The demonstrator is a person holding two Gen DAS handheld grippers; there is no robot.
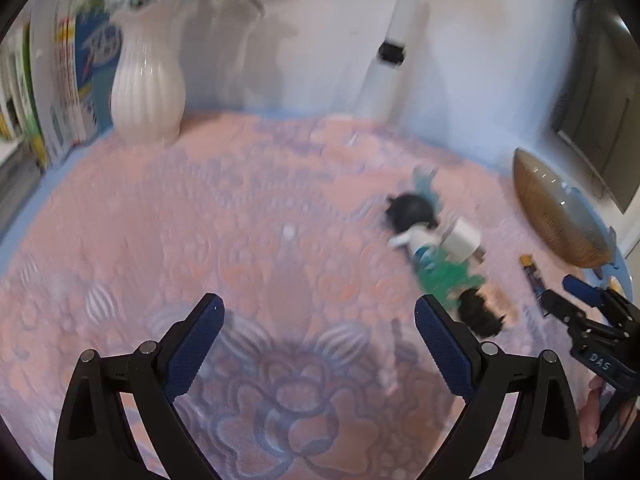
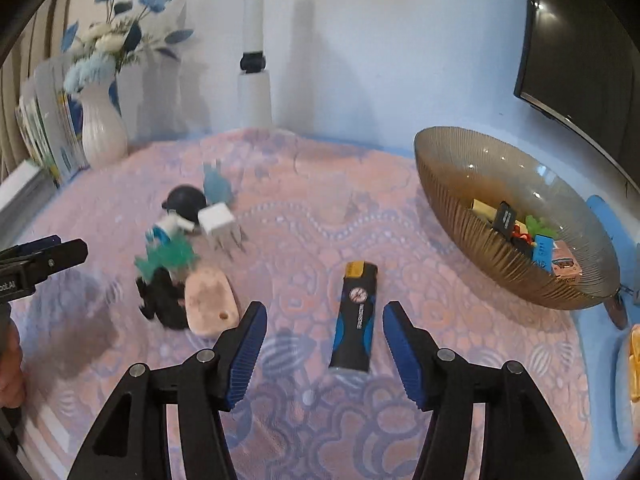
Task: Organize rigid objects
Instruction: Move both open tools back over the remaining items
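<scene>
My right gripper is open and empty, with a black and blue lighter lying on the cloth between its fingers. A pile of small objects lies to its left: a white plug adapter, a green toy, a black toy, a pink flat piece, a black cap. My left gripper is open and empty above the cloth, left of the same pile. The ribbed brown glass bowl at the right holds several small items.
A pink and blue patterned cloth covers the table. A white vase with blue flowers and upright books stand at the back left. A white pole rises at the back. A dark screen hangs at the right.
</scene>
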